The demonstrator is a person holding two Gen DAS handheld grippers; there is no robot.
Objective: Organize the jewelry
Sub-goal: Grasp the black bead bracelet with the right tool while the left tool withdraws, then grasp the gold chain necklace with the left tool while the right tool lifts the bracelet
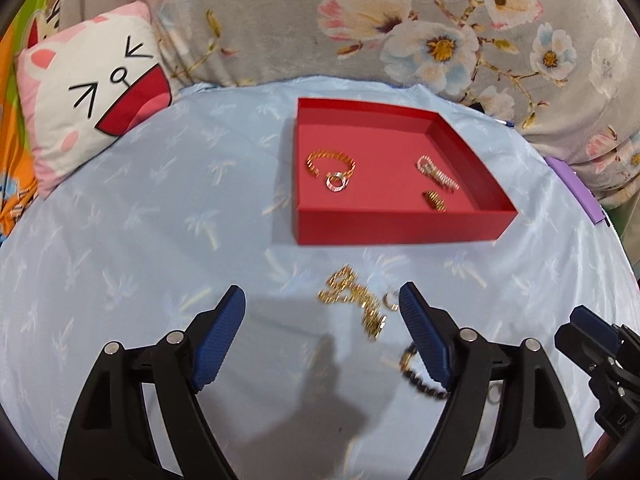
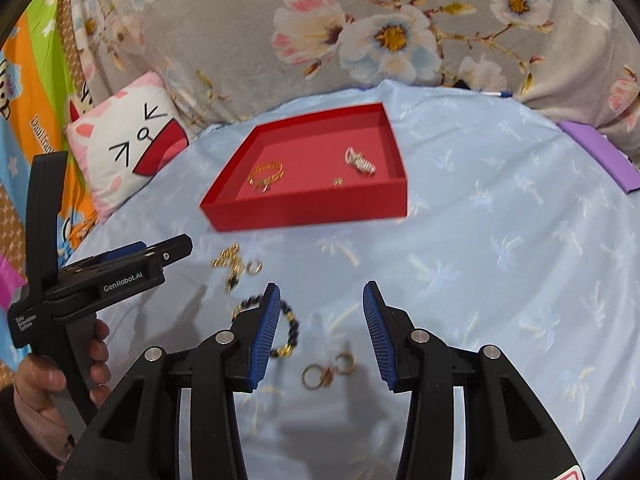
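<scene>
A red tray (image 1: 400, 226) (image 2: 312, 210) on the light blue cloth holds a gold bracelet (image 1: 330, 159) (image 2: 267, 172), a ring (image 1: 335, 181), a pale chain bracelet (image 1: 438, 171) (image 2: 360, 162) and a small gold piece (image 1: 435, 200) (image 2: 338, 181). On the cloth lie a gold chain (image 1: 354, 298) (image 2: 230, 260), a dark beaded bracelet (image 1: 420, 380) (image 2: 288, 328) and small rings (image 2: 328, 368). My left gripper (image 1: 322, 308) is open, the chain between its fingers. My right gripper (image 2: 322, 304) is open above the rings.
A cat-face pillow (image 1: 92, 88) (image 2: 128, 148) lies at the left. A floral blanket (image 1: 360, 20) lies behind the cloth. A purple block (image 1: 576, 188) (image 2: 600, 154) sits at the right edge, and a pen (image 2: 494, 94) lies at the far right.
</scene>
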